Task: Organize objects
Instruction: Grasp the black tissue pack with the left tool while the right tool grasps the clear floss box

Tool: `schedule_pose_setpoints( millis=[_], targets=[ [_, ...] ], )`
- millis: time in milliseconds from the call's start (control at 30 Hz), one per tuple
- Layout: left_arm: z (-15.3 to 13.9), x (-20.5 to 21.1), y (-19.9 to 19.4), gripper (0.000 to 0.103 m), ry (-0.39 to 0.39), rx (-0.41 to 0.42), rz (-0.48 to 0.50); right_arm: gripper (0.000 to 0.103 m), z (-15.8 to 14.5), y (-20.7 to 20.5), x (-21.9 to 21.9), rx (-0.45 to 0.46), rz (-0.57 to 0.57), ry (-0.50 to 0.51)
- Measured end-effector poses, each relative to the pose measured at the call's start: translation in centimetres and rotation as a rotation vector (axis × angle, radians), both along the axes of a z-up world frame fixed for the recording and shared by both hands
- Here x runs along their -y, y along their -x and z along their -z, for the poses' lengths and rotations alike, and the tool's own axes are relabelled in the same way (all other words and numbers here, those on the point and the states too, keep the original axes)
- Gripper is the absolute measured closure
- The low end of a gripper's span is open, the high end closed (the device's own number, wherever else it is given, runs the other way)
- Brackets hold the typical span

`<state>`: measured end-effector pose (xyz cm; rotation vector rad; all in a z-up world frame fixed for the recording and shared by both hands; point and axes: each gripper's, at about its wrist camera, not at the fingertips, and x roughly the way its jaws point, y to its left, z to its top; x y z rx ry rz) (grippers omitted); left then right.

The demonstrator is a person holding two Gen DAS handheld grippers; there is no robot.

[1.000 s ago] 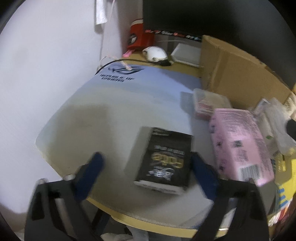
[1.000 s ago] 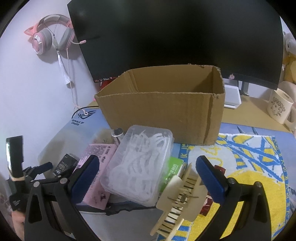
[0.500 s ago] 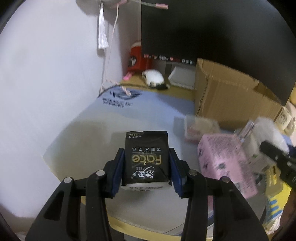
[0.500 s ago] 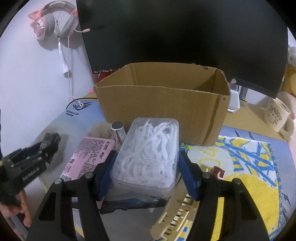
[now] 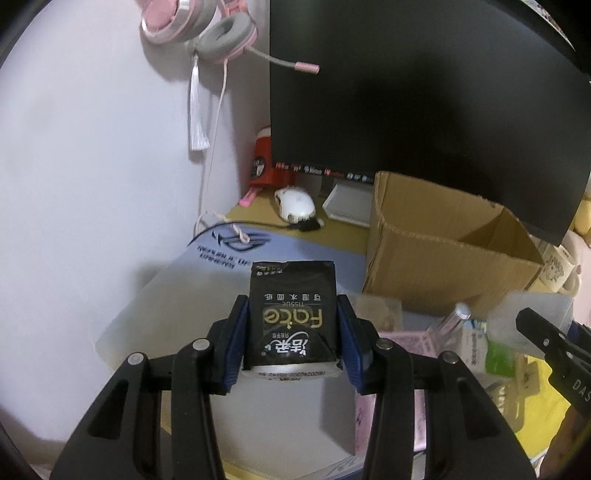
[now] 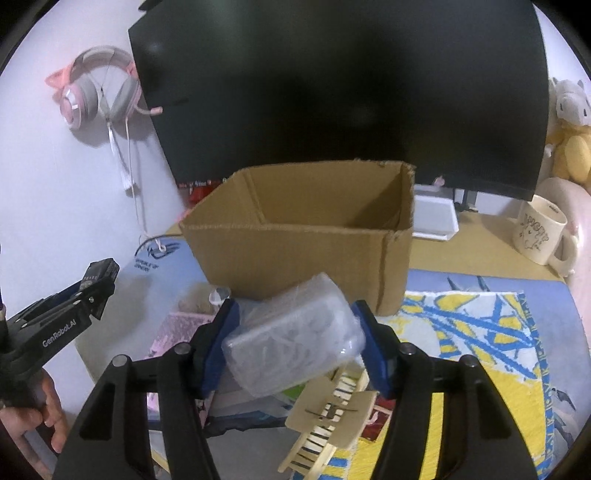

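Over the cluttered bench [image 5: 258, 218], the left gripper [image 5: 291, 339] clamps a black tissue pack [image 5: 291, 317] between its jaws, while the right gripper [image 6: 295, 343] has its jaws closing on a clear plastic box [image 6: 291, 339].

A: Where does the left wrist view sit?

B: Just behind its own jaws, above the bench's [image 5: 255, 216] near left corner, tilted down and facing the far wall and the monitor [image 5: 424, 92]. The cardboard box [image 5: 439, 254] lies to its right.

A: And the right wrist view?

B: Further right, also tilted down, close to the clutter and square on to the box [image 6: 303, 254].

A: What do they share?

B: The box, monitor, headset [image 5: 199, 29] and the pile's left part; each also catches the other gripper at its edge.
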<state>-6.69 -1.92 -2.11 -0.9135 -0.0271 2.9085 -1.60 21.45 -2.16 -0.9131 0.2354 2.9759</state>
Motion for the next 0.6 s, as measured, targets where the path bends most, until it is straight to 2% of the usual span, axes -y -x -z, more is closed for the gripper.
schedule_pose_setpoints(
  millis=[133,200,267,300,600],
  targets=[
    [-1.0,-0.8,0.2,0.059,-0.008,-0.021,0.007,0.041,-0.9,0.0,-0.8,-0.012,0.008,0.03],
    [-1.4,-1.3,0.4,0.059,-0.011,-0.028,0.013,0.052,-0.9,0.2,-1.1,-0.003,0.006,0.044],
    [-1.6,-1.9,0.6,0.059,-0.008,-0.031,0.021,0.057,-0.4,0.4,-1.3,0.012,-0.011,0.061],
    [-1.6,-2.1,0.6,0.059,-0.009,-0.032,0.024,0.069,-0.1,0.5,-1.3,0.008,-0.018,0.067],
    [-0.4,-3.3,0.8,0.059,-0.022,-0.01,0.059,0.07,0.3,-0.1,-1.9,-0.011,-0.064,0.121]
  ],
)
